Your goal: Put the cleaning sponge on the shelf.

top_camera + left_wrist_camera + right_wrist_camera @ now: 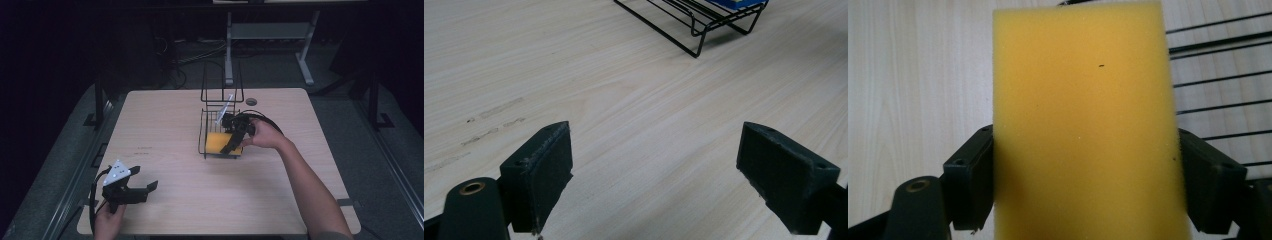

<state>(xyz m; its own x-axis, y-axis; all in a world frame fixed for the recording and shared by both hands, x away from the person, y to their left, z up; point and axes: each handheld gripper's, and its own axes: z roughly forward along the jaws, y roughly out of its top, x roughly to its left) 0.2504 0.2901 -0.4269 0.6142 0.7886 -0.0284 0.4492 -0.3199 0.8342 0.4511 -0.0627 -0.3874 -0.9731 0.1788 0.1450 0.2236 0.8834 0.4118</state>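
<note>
Right gripper [1083, 190] clamped on yellow sponge [1083, 125], jaws pressing both sides, held inside black wire rack [220, 131] mid-table. Left gripper [654, 175] released, jaws wide apart over bare wooden table [165, 125], near front left corner.

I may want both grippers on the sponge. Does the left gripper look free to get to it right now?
Probably yes: left gripper is open, bare table lies between, though the right gripper clamps the sponge in the wire rack.
</note>
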